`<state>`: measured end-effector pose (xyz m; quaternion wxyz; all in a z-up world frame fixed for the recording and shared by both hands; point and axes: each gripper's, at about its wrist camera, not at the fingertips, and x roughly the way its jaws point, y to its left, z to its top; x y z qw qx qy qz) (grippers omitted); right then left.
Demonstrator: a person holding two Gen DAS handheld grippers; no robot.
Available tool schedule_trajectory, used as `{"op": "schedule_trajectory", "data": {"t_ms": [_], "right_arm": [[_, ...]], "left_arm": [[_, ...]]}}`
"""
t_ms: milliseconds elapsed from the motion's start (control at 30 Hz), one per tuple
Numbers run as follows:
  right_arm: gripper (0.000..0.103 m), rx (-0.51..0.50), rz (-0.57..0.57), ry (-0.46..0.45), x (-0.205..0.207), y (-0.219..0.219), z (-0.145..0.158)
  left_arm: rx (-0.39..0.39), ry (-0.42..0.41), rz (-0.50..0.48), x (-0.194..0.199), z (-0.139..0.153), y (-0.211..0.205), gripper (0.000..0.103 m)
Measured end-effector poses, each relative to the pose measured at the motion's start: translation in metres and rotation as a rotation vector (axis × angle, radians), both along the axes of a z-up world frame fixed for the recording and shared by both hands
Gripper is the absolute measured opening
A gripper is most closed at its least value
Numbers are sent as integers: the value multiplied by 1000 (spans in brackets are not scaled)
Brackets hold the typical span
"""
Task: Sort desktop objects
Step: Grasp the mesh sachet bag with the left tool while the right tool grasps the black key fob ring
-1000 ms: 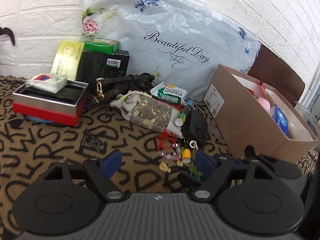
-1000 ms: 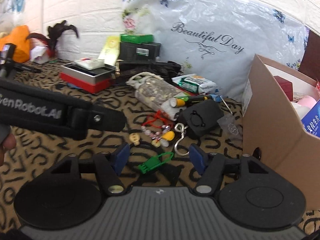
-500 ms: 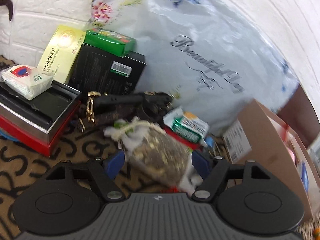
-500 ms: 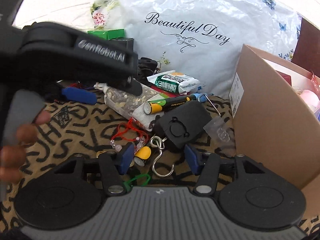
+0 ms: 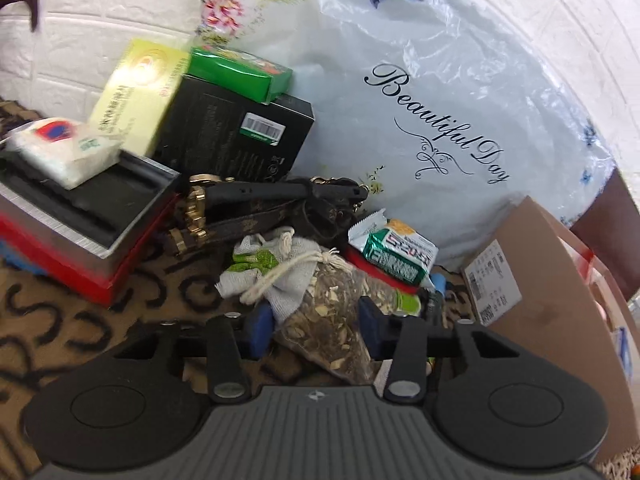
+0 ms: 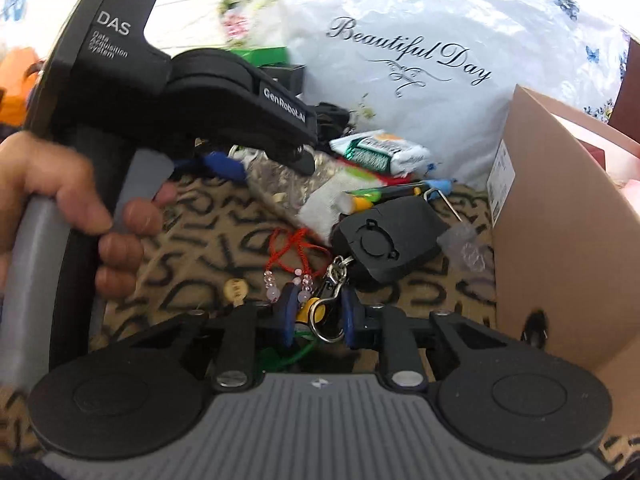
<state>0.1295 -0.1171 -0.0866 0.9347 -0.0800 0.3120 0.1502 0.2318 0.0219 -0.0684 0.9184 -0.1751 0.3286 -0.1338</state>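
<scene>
- Left tool (image 5: 314, 322): jaws have just been closing; the blue pads now press on either side of the mesh sachet (image 5: 324, 312) of dried herbs, pinching it.
- Sachet lies on the letter-print table cover (image 5: 80, 320), its tied grey neck pointing to the far left, just beside the red-and-silver box (image 5: 80, 248).
- A white tissue pack (image 5: 60, 148) sits on that box; a black carton (image 5: 236, 136) stands behind, with a green box (image 5: 240, 72) on top.
- Right tool (image 6: 318, 314): jaws have just been closing; pads are narrow around a metal hook clasp (image 6: 330, 300) and a small yellow piece (image 6: 314, 312). I cannot tell whether the pads actually press on them.
- The clasp hangs from a black pouch (image 6: 388, 236) just beyond the right tool.
- Cardboard box (image 6: 560, 208) stands at right, near the pouch.
- A hand (image 6: 60, 200) grips the left tool's handle, seen at left in the right wrist view.
</scene>
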Motion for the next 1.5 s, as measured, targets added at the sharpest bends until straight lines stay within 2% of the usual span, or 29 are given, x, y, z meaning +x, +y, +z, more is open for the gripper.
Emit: {"op": "schedule_trajectory", "data": {"t_ms": [100,233,367,533,600,667,700,733,767,800,867,900,933,1000,1067,1200,1233,1300,1367,1400,1433,1500], "right_arm": [[16,9,43,28,-24,-9,6],[1,19,115,93,-58,-26,14],[0,23,158,136,-94,-44,17],[0,31,168,165,-130,-63,23],[0,30,167,167,-140,-69,25],[0,30,151,137,-142,-74,28],[0,32,138,123,-140,-75,29],[4,36,119,111,-137,-75,30],[7,37,112,99,-133,-73,31],[11,34,118,86,-131,-71,33],[16,27,115,60,-123,-64,35],[32,25,116,53,-117,-61,36],[57,20,109,48,-111,-56,35],[70,11,84,17,-102,-50,35],[70,-1,78,-15,-92,-42,34],[69,-28,45,-19,-67,-31,27],[69,-30,36,-13,-61,-29,24],[67,-29,20,2,-51,-26,17],[64,-24,2,18,-42,-25,10],[62,-2,-8,17,-40,-27,7],[52,33,-13,27,-38,-31,5],[49,65,-20,61,-38,-37,5]], "left_arm": [[2,10,-3,-30,4,13,43],[39,26,-18,-80,6,31,42],[36,74,-47,-132,2,52,42],[36,133,-134,-178,2,72,40],[48,146,-142,-187,6,77,27],[78,132,-112,-191,8,77,26],[87,124,-83,-190,8,75,34],[83,125,-60,-189,8,74,41],[67,132,-51,-187,6,73,55],[53,138,-51,-186,4,72,62],[65,145,-46,-181,1,69,65],[87,153,-37,-179,-1,67,67],[100,164,-37,-177,-2,65,68],[77,187,-39,-174,-5,67,73],[42,206,-27,-170,-7,68,76],[-14,224,22,-159,-11,68,77],[-14,210,25,-157,-12,67,77],[6,176,27,-152,-13,64,69],[26,150,19,-145,-11,63,67],[34,141,15,-141,-10,63,66],[37,136,9,-138,-10,63,66],[28,140,7,-133,-9,66,66]]}}
